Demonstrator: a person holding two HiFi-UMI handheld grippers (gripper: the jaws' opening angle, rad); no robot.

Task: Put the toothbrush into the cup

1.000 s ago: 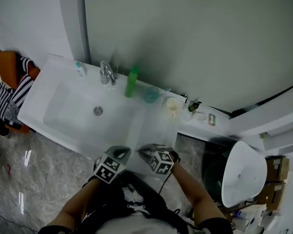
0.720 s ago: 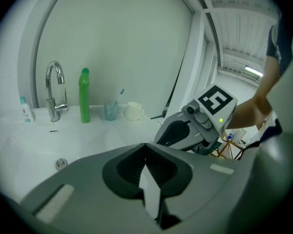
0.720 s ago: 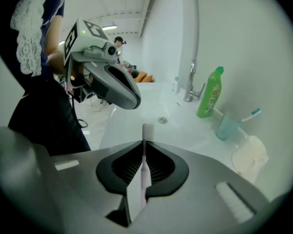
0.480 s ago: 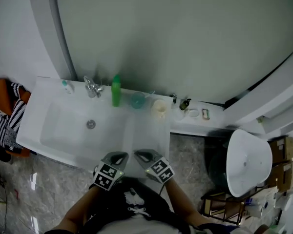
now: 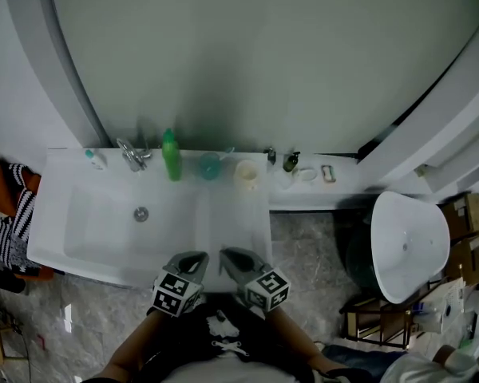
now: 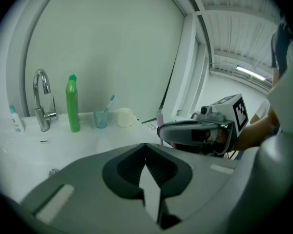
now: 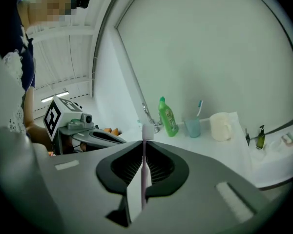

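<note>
Pinching the thin handle of the pink toothbrush [image 7: 144, 174] between the nearly closed jaws of the right gripper [image 7: 144, 150], bristle end poking past the tips, probably for a steady carry. Nothing in the left gripper [image 6: 147, 162], jaws shut, held alongside. Well ahead, at the table's [image 5: 231, 230] back edge: blue cup [image 7: 192, 127] already holding a brush, cream mug [image 7: 220, 126] just beside.

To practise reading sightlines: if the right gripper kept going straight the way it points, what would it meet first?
Probably the faucet, right behind the head of the toothbrush that the right gripper holds; pointing slightly down, it may meet the sink first.
</note>
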